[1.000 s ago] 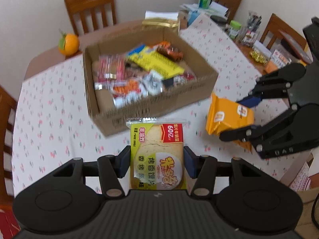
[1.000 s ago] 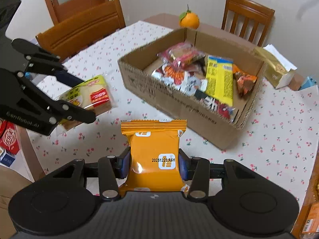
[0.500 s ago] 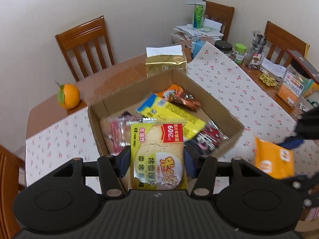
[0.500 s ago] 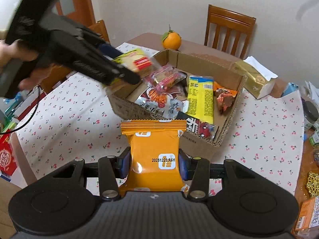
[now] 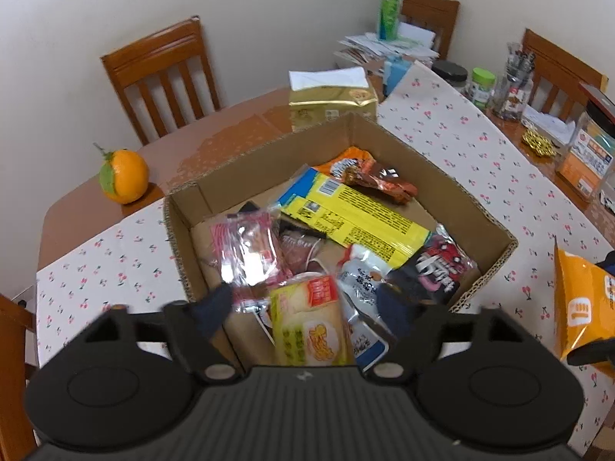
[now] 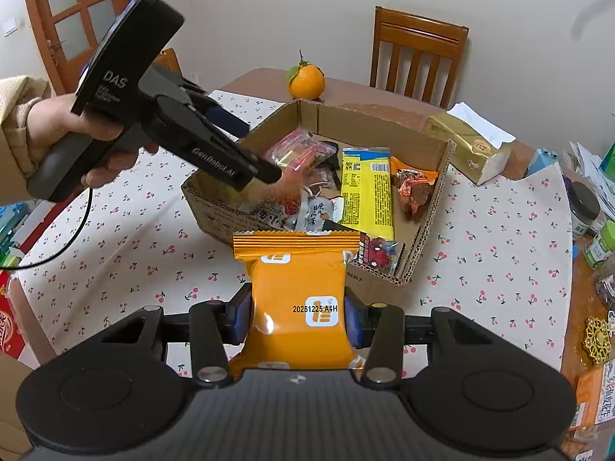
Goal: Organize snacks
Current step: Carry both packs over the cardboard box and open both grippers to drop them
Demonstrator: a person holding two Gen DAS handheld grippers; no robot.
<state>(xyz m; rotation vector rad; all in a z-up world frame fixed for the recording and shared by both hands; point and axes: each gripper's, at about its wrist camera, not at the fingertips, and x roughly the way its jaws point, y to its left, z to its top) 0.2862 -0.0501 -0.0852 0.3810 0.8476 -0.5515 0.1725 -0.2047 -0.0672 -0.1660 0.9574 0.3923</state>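
Cardboard box (image 5: 484, 226) on the table holds a long yellow packet (image 5: 357, 215), orange-brown wrapper (image 5: 380, 178), red-striped clear bag (image 5: 246, 246), white pouch (image 5: 361, 280) and black-red pack (image 5: 442, 269). Left gripper (image 5: 307, 303) is over the box's near end, jaws opening; yellow bread pack (image 5: 307, 326) sits between them, pads clear of it. Right gripper (image 6: 298, 313) is clamped on an orange snack pouch (image 6: 298, 299), above the cherry-print tablecloth (image 6: 499, 238) just short of the box. Mandarin (image 5: 123, 176) and gold tissue pack (image 5: 332, 103) on bare wood beyond; wooden chairs (image 5: 161, 77) against a cream wall.
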